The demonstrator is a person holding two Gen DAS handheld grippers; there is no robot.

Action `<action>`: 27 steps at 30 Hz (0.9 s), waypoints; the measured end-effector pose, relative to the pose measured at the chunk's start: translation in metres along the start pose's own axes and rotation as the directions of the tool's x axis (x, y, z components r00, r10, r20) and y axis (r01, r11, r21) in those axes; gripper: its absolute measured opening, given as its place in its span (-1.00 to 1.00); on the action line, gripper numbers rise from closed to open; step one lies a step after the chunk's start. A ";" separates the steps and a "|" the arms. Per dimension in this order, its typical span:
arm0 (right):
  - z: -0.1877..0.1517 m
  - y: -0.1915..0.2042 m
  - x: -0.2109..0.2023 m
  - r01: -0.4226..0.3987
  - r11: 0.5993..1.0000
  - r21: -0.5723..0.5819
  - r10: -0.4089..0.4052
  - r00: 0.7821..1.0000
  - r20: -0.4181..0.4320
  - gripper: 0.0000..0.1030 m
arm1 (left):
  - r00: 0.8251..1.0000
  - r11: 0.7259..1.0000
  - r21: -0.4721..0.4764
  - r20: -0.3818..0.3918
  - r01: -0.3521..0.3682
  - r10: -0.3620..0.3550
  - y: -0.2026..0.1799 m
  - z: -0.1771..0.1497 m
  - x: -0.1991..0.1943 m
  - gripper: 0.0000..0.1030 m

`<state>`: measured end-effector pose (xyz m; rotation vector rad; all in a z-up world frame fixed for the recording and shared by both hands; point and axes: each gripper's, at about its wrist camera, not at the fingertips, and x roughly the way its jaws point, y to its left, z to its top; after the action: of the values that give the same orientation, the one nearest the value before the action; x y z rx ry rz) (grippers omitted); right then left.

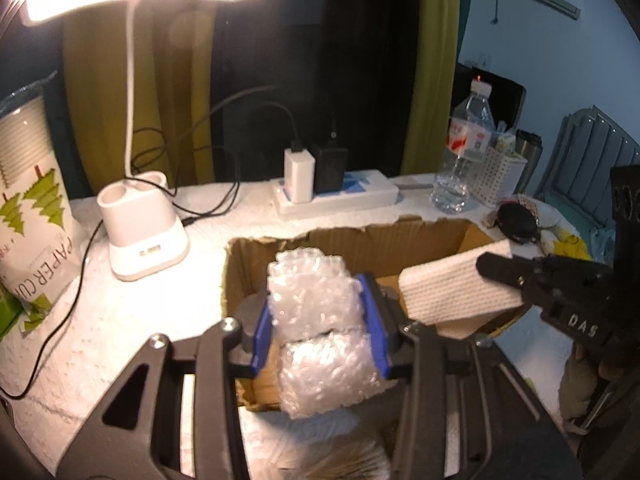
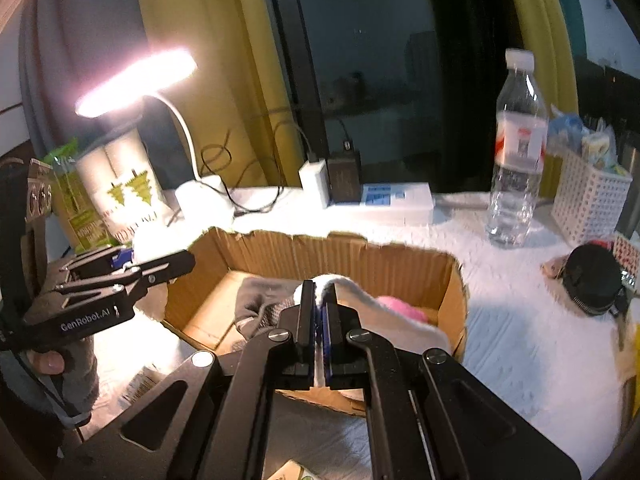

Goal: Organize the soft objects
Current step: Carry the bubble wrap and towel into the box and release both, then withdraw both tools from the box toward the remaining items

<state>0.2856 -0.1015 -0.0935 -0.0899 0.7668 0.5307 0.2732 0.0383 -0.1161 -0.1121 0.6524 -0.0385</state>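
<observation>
Left wrist view: left gripper [image 1: 318,316], jaws closed narrow on a bubble wrap roll [image 1: 320,332], blue pads pressing its two sides; the roll's long axis runs along the fingers, its far end past the tips and its near end hanging below them. Directly ahead of and below the tips: an open cardboard box [image 1: 352,240], torn along the rim. To the right of the tongs: the right gripper [image 1: 500,270], clamped on a folded white paper towel pad [image 1: 452,288] held over the box's right half. Left of the tongs: a lit desk lamp [image 1: 144,236] and a paper cup pack [image 1: 36,216]; beyond the box, a power strip [image 1: 340,196] and a water bottle [image 1: 460,160]. Right wrist view: right gripper [image 2: 319,312], jaws pinched nearly flat on a thin white edge of the pad, which spreads away under the tips. Beneath and ahead: the same box [image 2: 320,252], already holding a grey cloth [image 2: 256,304] left of the tips and a pink soft item [image 2: 400,308] right of them. The left gripper [image 2: 160,268] stands at the box's left wall. Judgement: both loads hang above the opening, so each goes down; neither hand is clearly nearer.
</observation>
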 end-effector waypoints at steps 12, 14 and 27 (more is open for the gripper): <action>-0.020 -0.010 0.039 0.019 1.000 0.022 -0.016 0.992 -0.127 -0.95 | 0.998 1.000 -0.015 -0.061 -0.020 0.019 0.000 -0.003 0.022 0.16; -0.020 -0.010 0.040 0.022 1.000 0.022 -0.019 0.991 -0.133 -0.95 | 0.998 1.000 -0.016 -0.054 -0.020 0.019 -0.001 -0.002 0.019 0.32; -0.020 0.002 0.007 0.078 0.997 0.008 -0.077 0.992 -0.102 -0.15 | 1.000 1.000 -0.024 -0.008 -0.004 0.004 0.001 -0.002 -0.017 0.42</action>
<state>0.2762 -0.1021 -0.1122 -0.1358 0.8621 0.4505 0.2585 0.0404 -0.1079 -0.1340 0.6612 -0.0277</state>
